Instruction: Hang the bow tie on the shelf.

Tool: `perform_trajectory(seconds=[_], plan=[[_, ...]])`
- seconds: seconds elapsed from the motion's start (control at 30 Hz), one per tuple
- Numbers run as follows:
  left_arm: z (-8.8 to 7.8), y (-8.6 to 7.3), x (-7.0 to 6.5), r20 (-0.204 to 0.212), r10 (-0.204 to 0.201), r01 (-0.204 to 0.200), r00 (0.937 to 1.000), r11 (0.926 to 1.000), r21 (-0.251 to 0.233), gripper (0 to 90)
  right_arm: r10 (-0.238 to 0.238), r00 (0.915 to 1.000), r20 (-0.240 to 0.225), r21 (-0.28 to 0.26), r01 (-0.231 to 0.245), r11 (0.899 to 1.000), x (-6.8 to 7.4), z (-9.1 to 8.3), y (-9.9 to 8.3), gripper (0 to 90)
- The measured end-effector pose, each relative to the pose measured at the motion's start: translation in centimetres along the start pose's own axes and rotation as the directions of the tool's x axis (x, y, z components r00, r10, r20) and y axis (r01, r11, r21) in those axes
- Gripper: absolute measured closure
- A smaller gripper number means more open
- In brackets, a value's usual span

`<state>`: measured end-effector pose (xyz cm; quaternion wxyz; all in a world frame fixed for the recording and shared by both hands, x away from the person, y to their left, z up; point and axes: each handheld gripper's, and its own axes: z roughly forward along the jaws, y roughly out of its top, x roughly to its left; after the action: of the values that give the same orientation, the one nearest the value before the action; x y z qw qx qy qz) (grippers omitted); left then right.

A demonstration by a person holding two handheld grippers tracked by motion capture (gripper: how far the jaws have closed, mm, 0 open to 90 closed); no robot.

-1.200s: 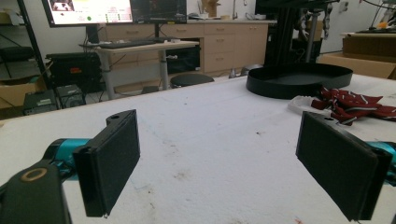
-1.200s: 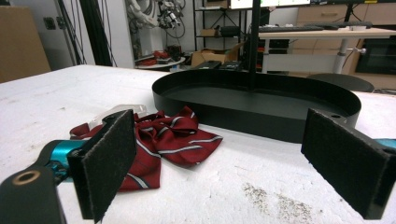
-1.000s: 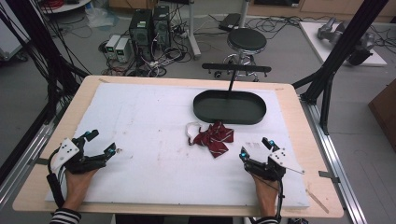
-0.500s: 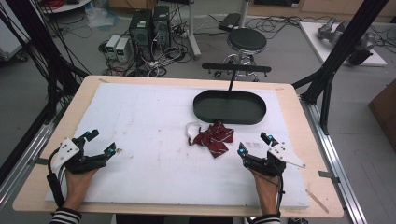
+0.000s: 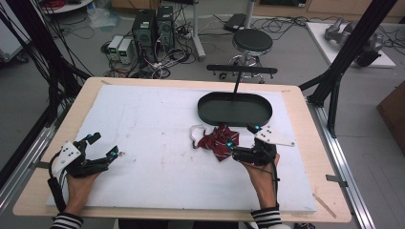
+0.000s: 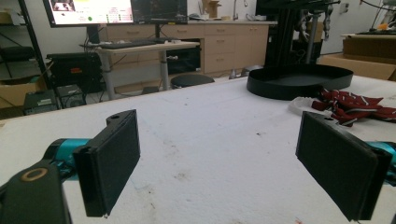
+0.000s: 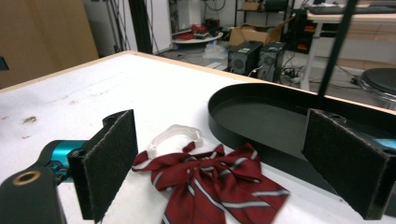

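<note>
The wooden-edged table with its white foam top [image 5: 157, 143] carries everything here. Toward its far right side sits a black oval tray with a low upright rim [image 5: 235, 109]; a thin black post rises behind it, and the tray looks empty, with nothing lying on its floor in the right gripper view.

Just in front of the tray, close to it but seemingly not touching its wall, lies a dark red bow tie of striped cloth with thin white lines [image 5: 217, 142], crumpled on the foam. A white elastic strap [image 7: 173, 136] loops out from its far-left side.

The right hand-held gripper [image 5: 241, 140] hovers at the bow's near-right edge, its jaws spread wide with the cloth lying between and ahead of them, holding nothing. The left hand-held gripper [image 5: 106, 145] rests well apart at the table's near-left corner, jaws likewise spread and empty.

The bow is judged light, soft and floppy: it will sag and fold when lifted and cannot break, though the smooth cloth may slip from a shallow pinch. The bunched knot at its middle [image 7: 205, 170], where the layers are thickest, looks the surest place to grip; the thin strap would likely dangle or stretch.
</note>
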<state>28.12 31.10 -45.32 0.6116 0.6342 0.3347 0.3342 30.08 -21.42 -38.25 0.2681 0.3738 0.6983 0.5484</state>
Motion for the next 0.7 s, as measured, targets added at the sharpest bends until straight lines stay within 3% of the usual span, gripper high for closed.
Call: perform_trajectory(seconds=[0.27, 0.47, 0.7], plan=[[0.0, 0.0, 0.0, 0.002, -0.003, 0.003, 1.0000, 1.0000, 0.001, 14.0, 0.009, 0.9968, -0.079, 0.067, -0.004, 0.998, 1.0, 2.5, 1.8, 9.7], [0.0, 0.0, 0.0, 0.002, -0.007, 0.007, 1.0000, 1.0000, -0.001, 14.0, 0.006, 0.9943, -0.106, 0.107, 0.006, 0.994, 1.7, 4.1, 2.7, 13.5], [0.0, 0.0, 0.0, 0.003, -0.007, 0.007, 1.0000, 1.0000, -0.001, 14.1, -0.002, 0.9883, -0.152, 0.194, 0.032, 0.981, 2.6, 6.6, 3.3, 15.1]])
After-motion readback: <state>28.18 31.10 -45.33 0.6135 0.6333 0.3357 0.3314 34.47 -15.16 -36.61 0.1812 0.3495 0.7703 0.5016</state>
